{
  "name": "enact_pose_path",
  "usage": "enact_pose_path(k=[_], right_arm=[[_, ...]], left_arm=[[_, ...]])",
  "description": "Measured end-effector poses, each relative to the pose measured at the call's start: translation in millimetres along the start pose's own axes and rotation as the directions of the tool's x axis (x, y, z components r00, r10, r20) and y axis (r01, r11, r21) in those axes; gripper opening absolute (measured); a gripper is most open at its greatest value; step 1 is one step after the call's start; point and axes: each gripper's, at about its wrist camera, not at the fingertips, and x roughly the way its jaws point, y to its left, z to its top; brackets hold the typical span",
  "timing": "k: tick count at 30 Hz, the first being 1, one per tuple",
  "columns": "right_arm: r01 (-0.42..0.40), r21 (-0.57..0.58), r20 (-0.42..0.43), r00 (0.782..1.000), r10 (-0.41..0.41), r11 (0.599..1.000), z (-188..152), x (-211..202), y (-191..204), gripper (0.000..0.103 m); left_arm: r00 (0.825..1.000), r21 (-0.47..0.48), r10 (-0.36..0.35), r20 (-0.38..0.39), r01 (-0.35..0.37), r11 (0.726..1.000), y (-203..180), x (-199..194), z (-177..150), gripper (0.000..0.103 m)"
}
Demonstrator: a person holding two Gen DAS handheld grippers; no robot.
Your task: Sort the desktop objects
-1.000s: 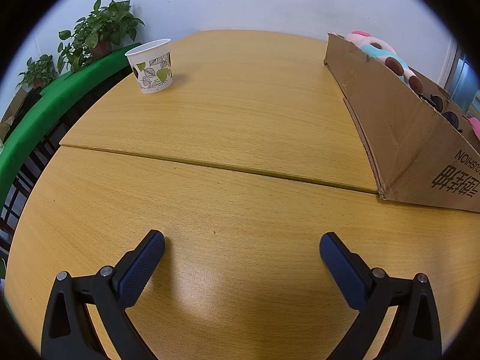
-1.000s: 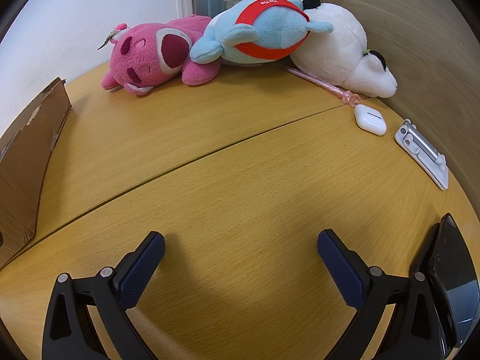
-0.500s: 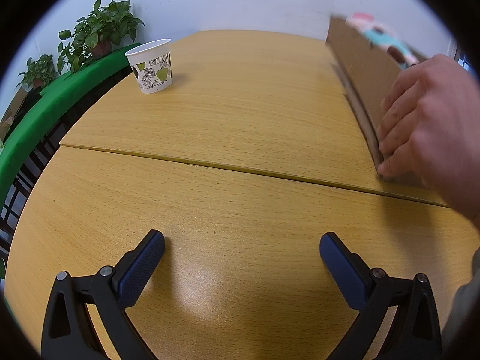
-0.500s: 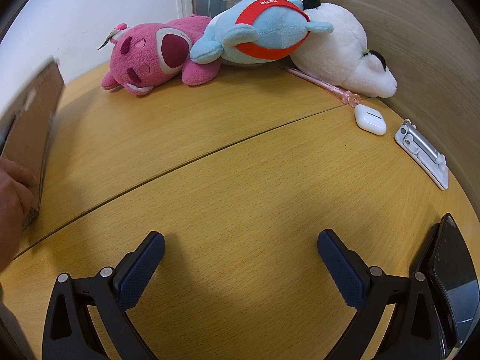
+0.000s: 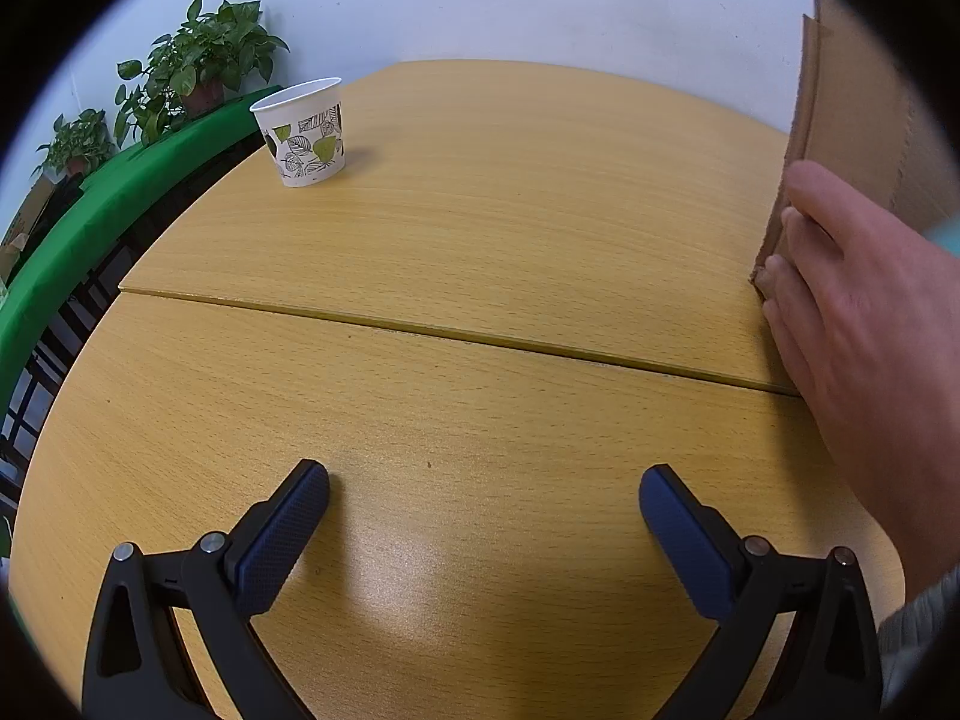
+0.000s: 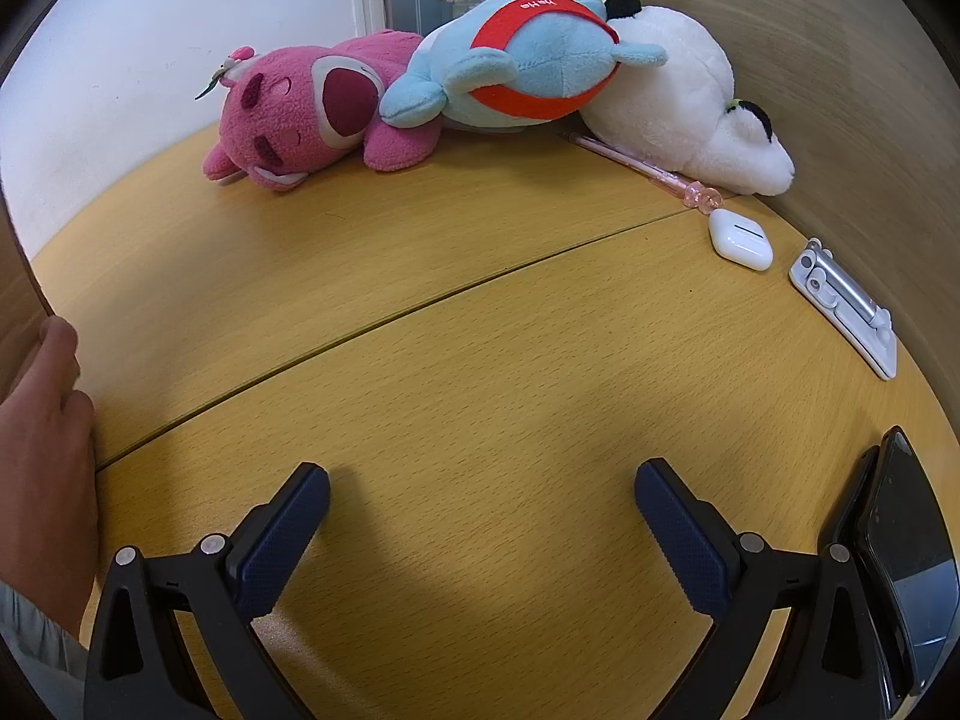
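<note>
My left gripper [image 5: 483, 489] is open and empty, low over the wooden table [image 5: 480, 228]. A bare hand [image 5: 852, 324] grips the cardboard box [image 5: 840, 120] at the right edge. A leaf-patterned paper cup [image 5: 303, 132] stands far left. My right gripper [image 6: 482, 486] is open and empty over the table. Ahead lie a pink plush [image 6: 306, 114], a blue plush [image 6: 522, 66] and a white plush [image 6: 690, 102]. A pink pen [image 6: 642, 165], a white earbud case [image 6: 739, 239], a white clip-like holder [image 6: 846, 306] and a black phone [image 6: 900, 546] lie to the right.
A green ledge [image 5: 108, 204] with potted plants [image 5: 198, 72] runs along the table's left side. The hand [image 6: 42, 438] and box edge [image 6: 15, 300] show at the left of the right wrist view. A wooden wall panel [image 6: 840, 90] stands at the right.
A bare hand came in and took hold of the cardboard box; the box has been tipped up and shifted to the right edge of the left view. Both grippers stayed still.
</note>
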Motion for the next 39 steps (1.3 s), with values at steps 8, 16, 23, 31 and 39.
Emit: enact_pose_path(k=[8,16,23,31,39], right_arm=[[0.0,0.0,-0.001,1.0,0.0,1.0,1.5,-0.2,0.4,0.103],[0.0,-0.001,-0.002,1.0,0.0,1.0,1.4,-0.5,0.6,0.103],[0.0,-0.001,-0.001,1.0,0.0,1.0,1.7,-0.4,0.5,0.103],[0.0,-0.001,-0.001,1.0,0.0,1.0,1.6,-0.5,0.8,0.103],[0.0,-0.001,-0.001,1.0,0.0,1.0,1.6,-0.5,0.9,0.103]], left_arm=[[1.0,0.0,0.0,0.001,0.0,1.0,0.8,2.3,0.6,0.103],[1.0,-0.001,-0.001,0.002,0.001,1.0,0.9,2.5,-0.4,0.103],[1.0,-0.001,-0.001,0.002,0.001,1.0,0.9,1.8,0.4,0.103],[1.0,-0.001,0.0,0.002,0.0,1.0,0.9,1.9,0.7,0.103],[1.0,-0.001,0.0,0.002,0.0,1.0,1.0,1.8,1.0,0.103]])
